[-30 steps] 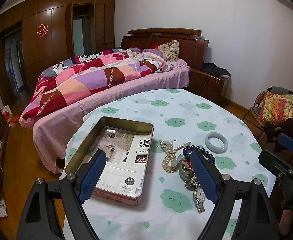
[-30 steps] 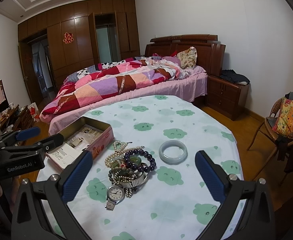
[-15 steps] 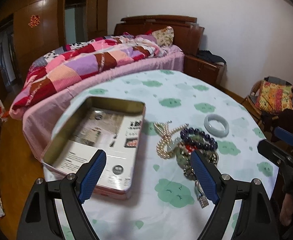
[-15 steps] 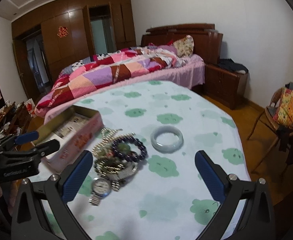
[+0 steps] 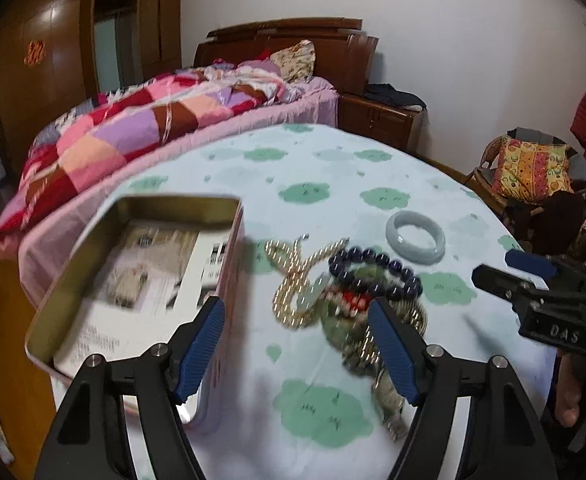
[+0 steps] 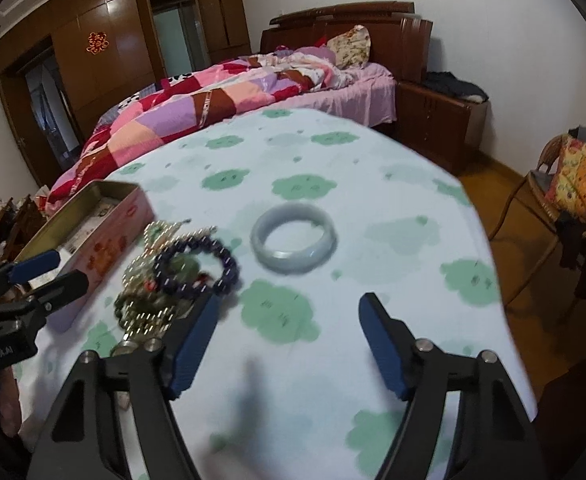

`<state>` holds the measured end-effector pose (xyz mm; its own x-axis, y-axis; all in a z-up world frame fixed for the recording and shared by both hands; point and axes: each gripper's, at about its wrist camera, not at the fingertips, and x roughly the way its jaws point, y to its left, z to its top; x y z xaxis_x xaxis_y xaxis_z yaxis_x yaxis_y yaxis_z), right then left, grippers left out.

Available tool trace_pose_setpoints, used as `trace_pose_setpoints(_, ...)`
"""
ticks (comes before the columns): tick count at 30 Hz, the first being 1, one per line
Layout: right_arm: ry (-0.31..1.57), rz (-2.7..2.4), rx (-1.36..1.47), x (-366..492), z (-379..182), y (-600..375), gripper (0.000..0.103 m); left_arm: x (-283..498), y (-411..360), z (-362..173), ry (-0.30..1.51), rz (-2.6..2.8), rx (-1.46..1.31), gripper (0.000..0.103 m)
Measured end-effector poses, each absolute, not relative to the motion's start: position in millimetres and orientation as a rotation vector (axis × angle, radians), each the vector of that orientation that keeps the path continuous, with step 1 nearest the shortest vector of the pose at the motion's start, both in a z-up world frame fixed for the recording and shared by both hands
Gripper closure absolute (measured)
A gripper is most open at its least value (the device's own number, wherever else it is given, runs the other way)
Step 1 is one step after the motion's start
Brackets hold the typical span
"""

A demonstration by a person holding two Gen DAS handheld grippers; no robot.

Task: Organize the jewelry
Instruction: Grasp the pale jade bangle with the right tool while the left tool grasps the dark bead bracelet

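Both grippers hung over the surface [image 6: 393,200] with nothing between their jaws, which had just been closing a bit. The left gripper [image 5: 299,350] sat between the open tin [image 5: 133,264] and the tangled jewelry pile [image 5: 345,300]. The right gripper [image 6: 289,344] was just short of the pale jade bangle [image 6: 294,237], which lay beside the pile.

White walls, dark wooden wardrobe [image 6: 105,60] along the far side, bed [image 6: 253,88] under a patchwork quilt, carved headboard [image 6: 345,20], bedside cabinet [image 6: 441,120], wicker chair [image 6: 549,200], wooden floor [image 6: 489,176].
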<state>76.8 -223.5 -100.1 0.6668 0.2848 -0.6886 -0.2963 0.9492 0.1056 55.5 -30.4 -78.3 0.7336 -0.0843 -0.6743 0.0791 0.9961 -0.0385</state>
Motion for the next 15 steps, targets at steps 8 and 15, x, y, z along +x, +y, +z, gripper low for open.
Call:
trace_pose_setpoints(8, 0.8, 0.265, -0.081, 141.5, -103.0, -212.5, 0.05, 95.0, -47.8, -83.6, 0.788, -0.145, 0.005, 0.062)
trace_pose_setpoints(15, 0.881, 0.241, -0.104, 173.6, -120.3, -208.3, 0.056, 135.6, -61.6, -113.0, 0.907, -0.163, -0.015, 0.064)
